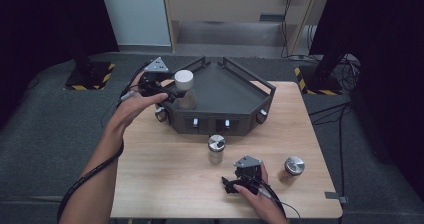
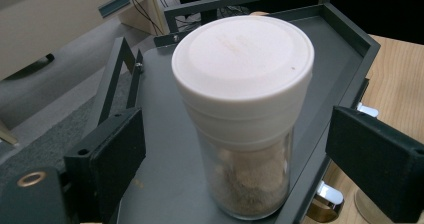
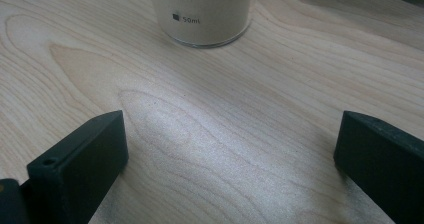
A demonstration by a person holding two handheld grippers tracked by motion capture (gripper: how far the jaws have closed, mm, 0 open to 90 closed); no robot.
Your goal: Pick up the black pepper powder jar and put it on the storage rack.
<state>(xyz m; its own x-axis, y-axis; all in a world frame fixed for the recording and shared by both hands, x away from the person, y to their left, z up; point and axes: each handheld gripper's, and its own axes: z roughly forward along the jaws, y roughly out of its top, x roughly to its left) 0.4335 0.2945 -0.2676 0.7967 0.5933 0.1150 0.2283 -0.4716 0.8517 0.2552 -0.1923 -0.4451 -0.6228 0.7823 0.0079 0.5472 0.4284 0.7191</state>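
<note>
A glass jar with a white lid (image 1: 183, 86) (image 2: 242, 109), holding brownish powder, stands upright at the near left edge of the dark tray (image 1: 225, 91) (image 2: 165, 134). My left gripper (image 1: 172, 91) (image 2: 242, 159) is open around the jar, one jaw on each side, with a gap between each pad and the glass. My right gripper (image 1: 243, 170) (image 3: 230, 154) is open low over the wooden table (image 1: 165, 174), nothing between its jaws. A silver-lidded jar (image 1: 216, 149) (image 3: 205, 14) of pale powder stands just ahead of it.
A second silver-lidded jar (image 1: 294, 168) stands on the table to the right of my right hand. The tray has raised walls and sits at the table's far edge. Cables trail from both grippers along the forearms.
</note>
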